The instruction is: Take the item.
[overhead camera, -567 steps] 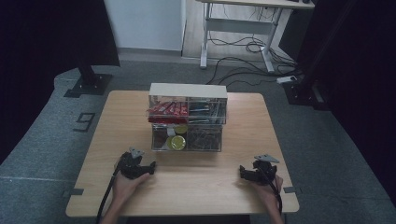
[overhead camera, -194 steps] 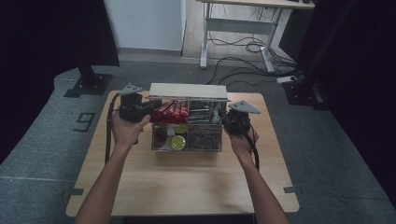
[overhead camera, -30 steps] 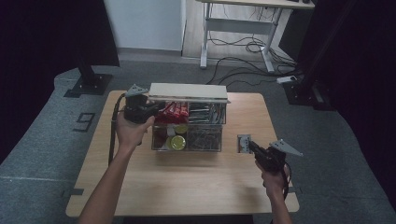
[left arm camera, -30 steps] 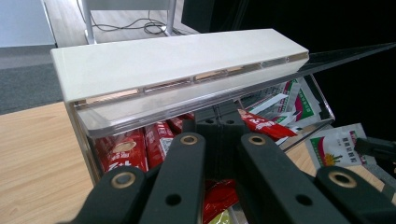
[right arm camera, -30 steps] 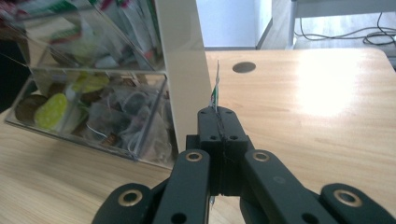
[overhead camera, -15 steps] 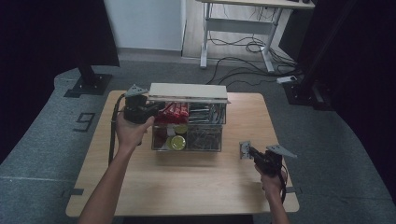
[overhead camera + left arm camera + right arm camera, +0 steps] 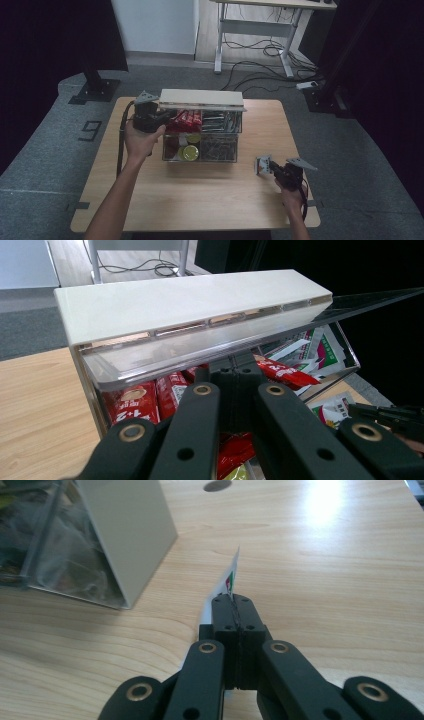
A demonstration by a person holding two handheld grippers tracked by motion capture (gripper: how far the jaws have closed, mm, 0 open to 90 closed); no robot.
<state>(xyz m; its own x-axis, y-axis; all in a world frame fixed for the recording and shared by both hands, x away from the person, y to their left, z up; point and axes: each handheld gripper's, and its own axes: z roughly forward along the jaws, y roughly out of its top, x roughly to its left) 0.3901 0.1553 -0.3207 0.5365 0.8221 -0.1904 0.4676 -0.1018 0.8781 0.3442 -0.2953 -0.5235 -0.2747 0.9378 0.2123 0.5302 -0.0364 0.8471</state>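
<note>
Sachet-fetching is the work under way. In the high view, the left tongs (image 7: 159, 118) are sitting at the nine o'clock end of the clear organiser box (image 7: 202, 150), clamped together on the edge of its raised white lid (image 7: 201, 98) and propping it up, while the right tongs (image 7: 267, 166) are hovering low over the tabletop (image 7: 200, 195) at about four o'clock from the box, pinching a small white sachet (image 7: 262, 164). In the left gripper view, the left tongs (image 7: 235, 377) are gripping the transparent lip under the lid (image 7: 190, 302), with red snack packets (image 7: 145, 402) lying in the compartment below. In the right gripper view, the right tongs (image 7: 234, 611) are closed flat on the sachet (image 7: 229, 582), which is standing on edge just above the wood with the box's wall off at ten o'clock. That sachet is looking light, thin and floppy, probably slick; a pinch on its sealed border is likely gripping best. The lid is stiff but hinged, so it is probably dropping if released.
</note>
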